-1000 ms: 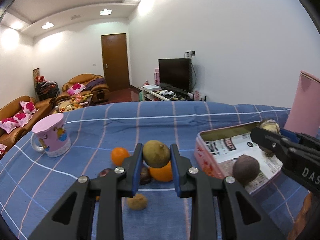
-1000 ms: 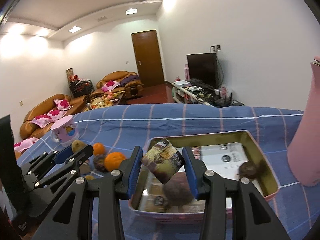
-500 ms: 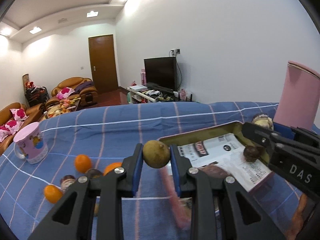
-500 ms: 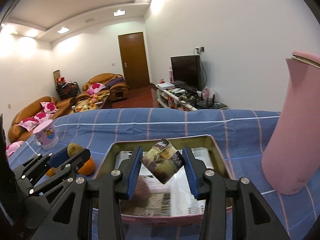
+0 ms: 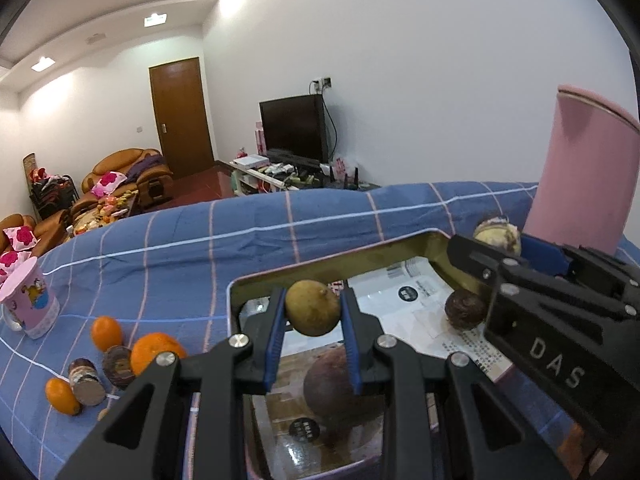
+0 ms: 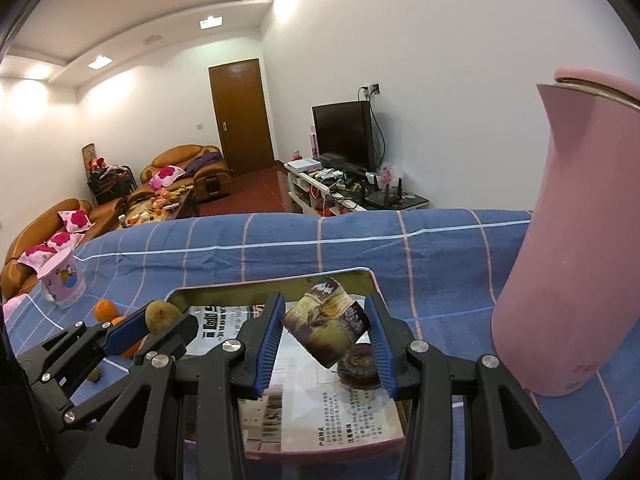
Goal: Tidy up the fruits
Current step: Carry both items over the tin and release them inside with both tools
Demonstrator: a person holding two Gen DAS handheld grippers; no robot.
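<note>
My left gripper (image 5: 313, 314) is shut on a yellow-green round fruit (image 5: 313, 307) and holds it above the near left part of a pink tin tray (image 5: 320, 266) lined with printed paper. My right gripper (image 6: 326, 326) is shut on a brown mottled fruit piece (image 6: 326, 324) above the same tray (image 6: 272, 286). Two dark brown round fruits (image 5: 464, 310) (image 5: 340, 384) lie in the tray. The left gripper and its fruit (image 6: 162, 315) show at left in the right wrist view. The right gripper shows at right in the left wrist view, holding its piece (image 5: 498, 234).
Oranges (image 5: 154, 350) (image 5: 106, 332) (image 5: 60, 396) and small dark fruits (image 5: 118, 364) lie on the blue checked cloth left of the tray. A pink mug (image 5: 30, 302) stands at far left. A tall pink jug (image 6: 576, 260) stands close on the right of the tray.
Both grippers have moved right and forward with their fruits, now over the tray. The loose fruits have slid to the left of the left wrist view.
</note>
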